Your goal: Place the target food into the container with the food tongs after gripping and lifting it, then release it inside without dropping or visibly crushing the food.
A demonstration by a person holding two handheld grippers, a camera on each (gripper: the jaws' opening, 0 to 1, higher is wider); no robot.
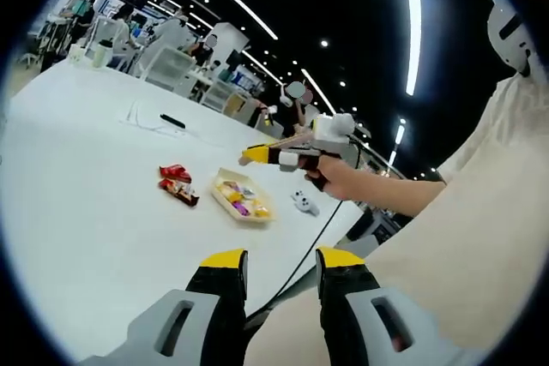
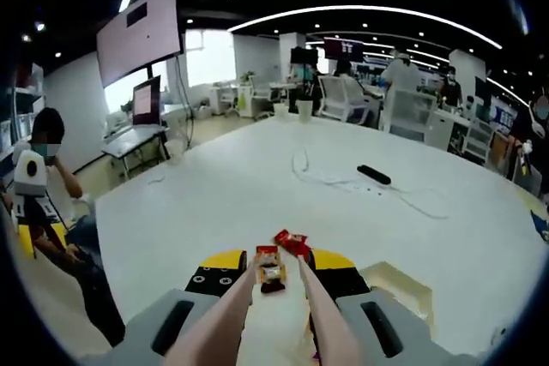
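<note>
Two red snack packets point(image 1: 177, 182) lie on the white table point(image 1: 86, 212), just left of a shallow pale tray point(image 1: 242, 198) holding several colourful wrapped pieces. My right gripper point(image 1: 257, 156), held by a hand, hovers above the tray. It is shut on pale food tongs point(image 2: 230, 315), whose two arms stand apart. In the right gripper view the packets point(image 2: 283, 255) appear between the tong tips, in front of my right gripper point(image 2: 278, 261), and the tray's edge point(image 2: 401, 285) sits to the right. My left gripper point(image 1: 281, 258) is open, low over the near table edge, with nothing in it.
A black remote point(image 2: 373, 174) and a loose white cable point(image 2: 334, 182) lie farther along the table. A small white object point(image 1: 302, 201) sits beside the tray. A person point(image 2: 43, 169) sits off the table's left side. Chairs and desks stand beyond the far edge.
</note>
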